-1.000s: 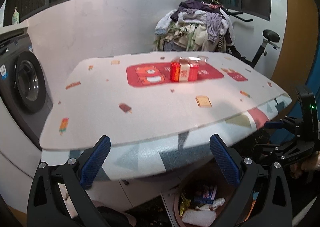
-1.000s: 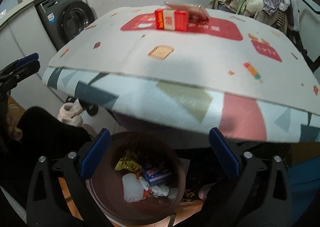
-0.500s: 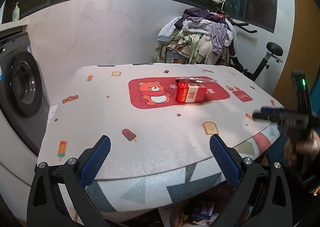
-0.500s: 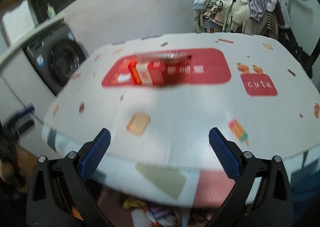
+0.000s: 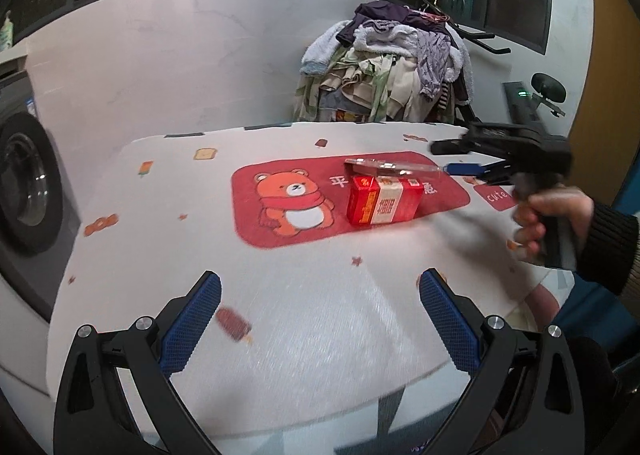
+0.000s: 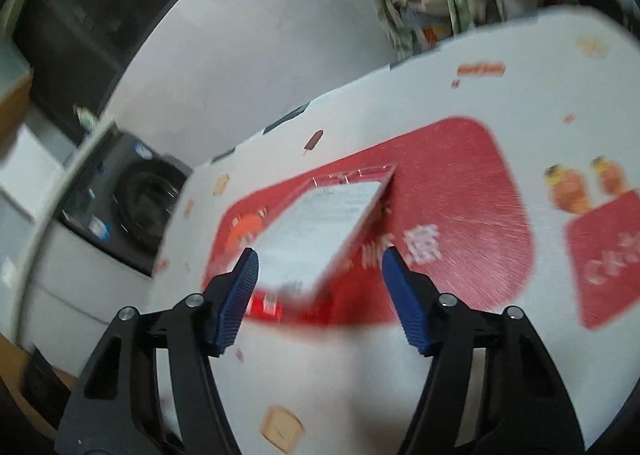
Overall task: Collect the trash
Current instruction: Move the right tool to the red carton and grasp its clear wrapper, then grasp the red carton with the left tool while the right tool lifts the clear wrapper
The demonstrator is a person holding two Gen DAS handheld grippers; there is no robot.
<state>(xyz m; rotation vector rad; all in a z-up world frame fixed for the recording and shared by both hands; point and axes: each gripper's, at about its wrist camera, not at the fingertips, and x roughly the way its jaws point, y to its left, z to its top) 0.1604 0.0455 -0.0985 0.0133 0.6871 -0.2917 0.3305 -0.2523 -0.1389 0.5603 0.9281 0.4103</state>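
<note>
A red and white carton (image 5: 383, 202) stands on the red bear print of the table cloth (image 5: 304, 319). A flat clear plastic package (image 5: 390, 167) lies on top of it. My left gripper (image 5: 320, 311) is open and empty, hovering over the near part of the table. My right gripper (image 6: 318, 275) is open, its fingertips on either side of the near end of the plastic package (image 6: 324, 231), not closed on it. The right gripper also shows in the left wrist view (image 5: 466, 169) at the package's right end.
A washing machine (image 5: 24, 183) stands to the left of the table. A pile of clothes (image 5: 392, 71) on an exercise bike stands behind the table's far right. The table's near edge (image 5: 360, 411) curves below the left gripper.
Both grippers rose from the bin below the table's edge to above the table. The right gripper moved in to the carton and its jaws narrowed around the plastic package.
</note>
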